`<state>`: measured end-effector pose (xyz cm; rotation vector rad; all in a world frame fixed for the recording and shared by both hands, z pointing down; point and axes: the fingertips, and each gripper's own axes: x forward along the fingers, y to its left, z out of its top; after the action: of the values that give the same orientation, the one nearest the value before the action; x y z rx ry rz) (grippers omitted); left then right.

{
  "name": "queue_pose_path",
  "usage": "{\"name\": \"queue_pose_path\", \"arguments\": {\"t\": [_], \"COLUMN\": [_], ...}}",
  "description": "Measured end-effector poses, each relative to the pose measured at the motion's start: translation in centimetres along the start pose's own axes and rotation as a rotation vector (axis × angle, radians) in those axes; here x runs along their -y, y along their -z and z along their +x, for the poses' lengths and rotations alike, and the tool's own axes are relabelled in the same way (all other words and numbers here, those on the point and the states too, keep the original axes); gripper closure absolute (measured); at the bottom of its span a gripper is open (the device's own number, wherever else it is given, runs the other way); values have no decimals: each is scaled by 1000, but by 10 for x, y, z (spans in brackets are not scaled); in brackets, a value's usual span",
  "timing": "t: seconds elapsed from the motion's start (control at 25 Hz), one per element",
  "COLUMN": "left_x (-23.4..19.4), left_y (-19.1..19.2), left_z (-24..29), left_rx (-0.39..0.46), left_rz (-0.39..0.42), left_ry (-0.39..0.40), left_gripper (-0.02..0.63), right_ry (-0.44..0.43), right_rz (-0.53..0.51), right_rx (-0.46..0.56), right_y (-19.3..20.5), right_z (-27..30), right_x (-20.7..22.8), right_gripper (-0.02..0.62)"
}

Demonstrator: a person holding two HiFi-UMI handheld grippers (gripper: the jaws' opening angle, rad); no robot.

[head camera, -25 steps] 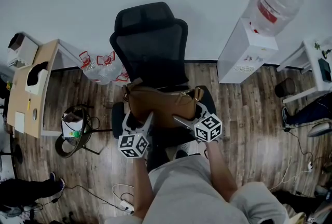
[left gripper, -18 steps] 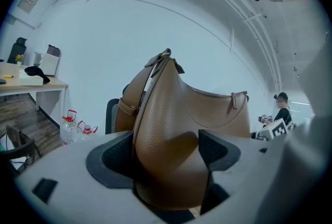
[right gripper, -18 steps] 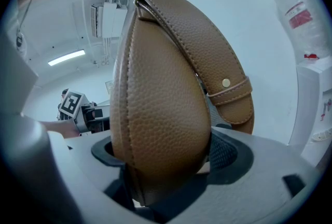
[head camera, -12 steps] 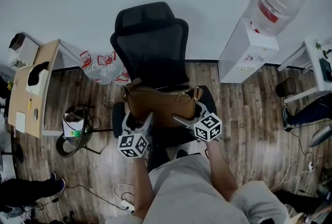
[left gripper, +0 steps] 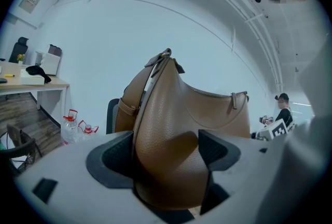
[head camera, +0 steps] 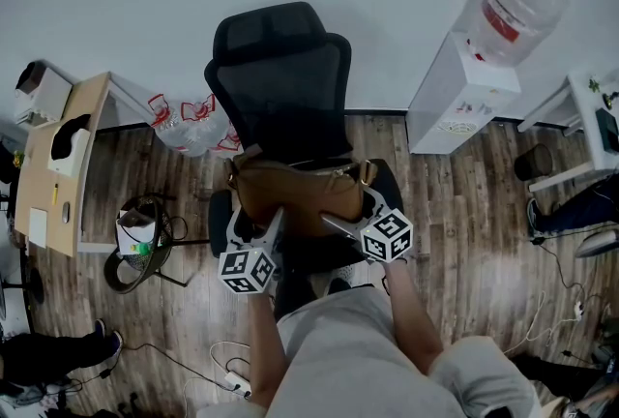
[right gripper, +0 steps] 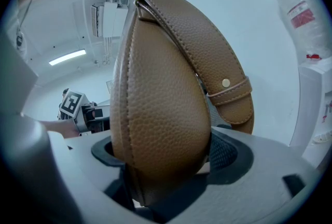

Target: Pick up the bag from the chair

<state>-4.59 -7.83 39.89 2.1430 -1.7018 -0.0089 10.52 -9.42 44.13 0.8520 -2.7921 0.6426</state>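
A tan leather bag (head camera: 295,194) lies across the seat of a black office chair (head camera: 280,87) that stands against the white wall. My left gripper (head camera: 273,221) is shut on the bag's left end, and my right gripper (head camera: 340,223) is shut on its right end. In the left gripper view the bag (left gripper: 176,114) bulges between the dark pads (left gripper: 116,158), with its strap ring on top. In the right gripper view the bag's rounded end (right gripper: 161,114) fills the gap between the jaws, and the buckled strap (right gripper: 228,93) runs down its side.
A white water dispenser (head camera: 459,102) with its bottle (head camera: 513,5) stands right of the chair. A wooden desk (head camera: 58,164) is at the left, with plastic bottles (head camera: 189,126) and a round wire stand (head camera: 140,247) on the floor beside it. Cables (head camera: 227,373) trail near my feet.
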Motion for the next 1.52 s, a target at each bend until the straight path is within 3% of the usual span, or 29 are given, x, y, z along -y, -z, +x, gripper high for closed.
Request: {"name": "queue_pose_path", "arguments": {"t": [1.52], "left_x": [10], "left_y": [1], "left_z": [0], "left_rx": [-3], "left_rz": [11], "left_ry": [10], "left_gripper": [241], "right_ry": [6], "right_rz": [14], "right_rx": [1], "right_y": [5], "right_z": [-8], "right_x": [3], "right_gripper": [158]}}
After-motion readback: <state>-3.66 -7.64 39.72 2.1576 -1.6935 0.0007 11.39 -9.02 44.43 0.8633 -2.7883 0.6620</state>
